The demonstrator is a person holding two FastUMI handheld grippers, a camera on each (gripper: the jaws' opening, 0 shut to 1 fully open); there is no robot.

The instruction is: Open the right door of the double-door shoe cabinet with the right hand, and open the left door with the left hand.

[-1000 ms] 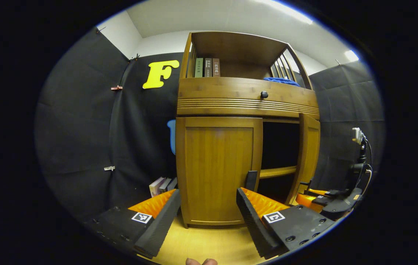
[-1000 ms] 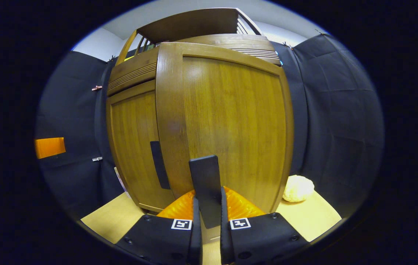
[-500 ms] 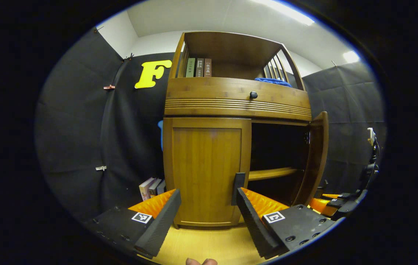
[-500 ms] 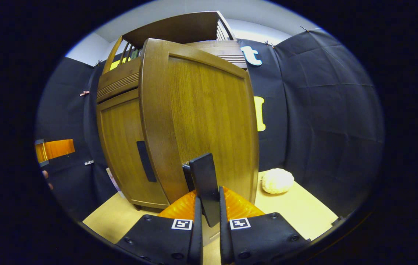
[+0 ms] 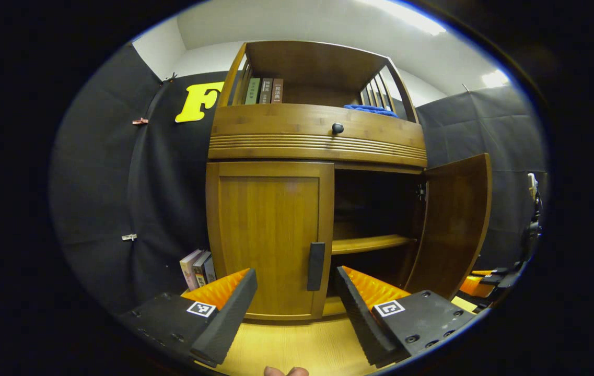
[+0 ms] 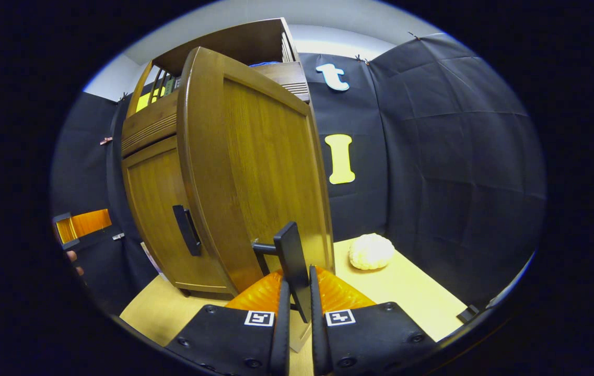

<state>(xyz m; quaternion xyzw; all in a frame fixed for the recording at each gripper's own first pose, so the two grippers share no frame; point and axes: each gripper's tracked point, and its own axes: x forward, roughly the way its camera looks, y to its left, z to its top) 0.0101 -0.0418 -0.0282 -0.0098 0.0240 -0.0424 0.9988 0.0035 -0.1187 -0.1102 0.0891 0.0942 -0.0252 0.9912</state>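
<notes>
On my right gripper view, the right gripper (image 6: 297, 313) is clamped on the dark bar handle (image 6: 292, 263) of the shoe cabinet's right door (image 6: 260, 167), both fingers pressed against the handle's flat faces. That door stands swung well out from the cabinet body. On my left gripper view I see the same right door (image 5: 456, 224) hanging open at the cabinet's right side, baring a dark interior with a wooden shelf (image 5: 370, 243) across it. The left gripper (image 5: 297, 308) hovers with its fingers spread wide apart, holding nothing, just in front of the left door (image 5: 268, 235), which sits flush and closed. The left door's handle (image 5: 316, 266) lies between my two fingers in the frame, but I cannot tell how near it is. Above the doors runs a drawer with a round black knob (image 5: 337, 128), and books (image 5: 263, 90) stand on the top shelf beside a blue cloth (image 5: 370, 109). More books (image 5: 197, 266) lean by the cabinet's left foot. A pale lumpy object (image 6: 371, 251) rests on the wooden floor (image 6: 411, 292) behind the open door.
</notes>
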